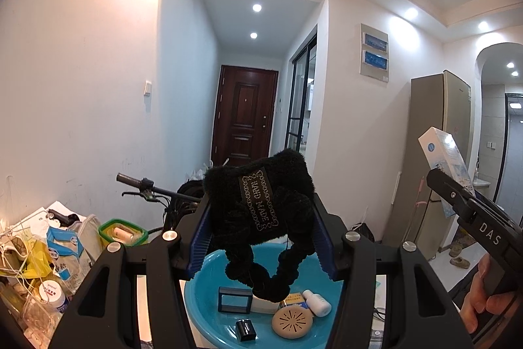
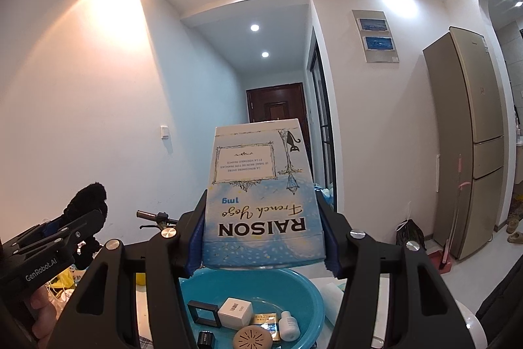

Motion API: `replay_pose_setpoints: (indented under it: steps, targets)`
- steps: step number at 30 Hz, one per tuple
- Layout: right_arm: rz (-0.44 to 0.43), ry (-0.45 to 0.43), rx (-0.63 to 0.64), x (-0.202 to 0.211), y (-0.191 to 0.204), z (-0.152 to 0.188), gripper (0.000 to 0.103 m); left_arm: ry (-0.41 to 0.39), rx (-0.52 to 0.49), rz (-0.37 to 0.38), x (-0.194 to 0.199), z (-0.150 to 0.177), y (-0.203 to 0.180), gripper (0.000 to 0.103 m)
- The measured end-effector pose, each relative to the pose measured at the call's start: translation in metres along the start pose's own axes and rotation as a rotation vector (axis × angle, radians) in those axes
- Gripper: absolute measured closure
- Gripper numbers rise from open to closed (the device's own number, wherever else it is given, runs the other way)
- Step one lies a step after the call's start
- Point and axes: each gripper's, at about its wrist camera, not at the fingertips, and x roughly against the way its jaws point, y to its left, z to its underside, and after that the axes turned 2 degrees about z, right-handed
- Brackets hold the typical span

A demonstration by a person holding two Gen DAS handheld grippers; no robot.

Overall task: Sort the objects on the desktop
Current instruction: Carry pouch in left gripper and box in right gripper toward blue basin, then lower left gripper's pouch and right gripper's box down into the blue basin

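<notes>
The black fuzzy headband (image 1: 258, 205), with its "HAND MADE" label facing out, was pinched between the blue pads of the left gripper (image 1: 260, 237); the fingers were drawn in close against its bulk, and its knotted loop hung down over the blue basin (image 1: 209, 293). Beside it, the right gripper (image 2: 263, 237) clamped a pale blue carton (image 2: 261, 185) printed "RAISON French Yogo", held upside down and leaning back, with both pads pressed flat on its lower sides. Both things were up in the air above the basin rather than in it. In the basin lay a small black frame (image 1: 235, 300), a white box (image 2: 235, 313), a yellow and blue packet (image 1: 294, 298), a little white bottle (image 1: 317, 303), a round tan disc with slots (image 1: 292, 322) and a small black block (image 1: 245, 329). To the left the table was heaped with clutter: a blue and white bag (image 1: 65, 254), yellow plastic (image 1: 36, 264), a white-capped jar (image 1: 50, 293) and a green-rimmed container (image 1: 122, 233). A bicycle handlebar (image 1: 143, 185) stood just behind the heap. Farther off were a dark wooden door (image 1: 243, 113) at the end of the hallway and a tall beige fridge (image 2: 470, 136) on the right. A bare hand (image 1: 483, 296) gripped the right tool's handle.
</notes>
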Motion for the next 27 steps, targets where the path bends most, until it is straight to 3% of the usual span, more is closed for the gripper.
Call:
replay_pose_setpoints:
  steps: [20, 27]
  targets:
    - [0.005, 0.108, -0.009, -0.069, -0.017, 0.026, 0.047, 0.131, -0.001, -0.051, -0.065, 0.019, 0.006, 0.046]
    - [0.000, 0.162, 0.006, -0.086, -0.016, 0.037, 0.047, 0.211, -0.004, -0.021, -0.091, 0.032, 0.005, 0.046]
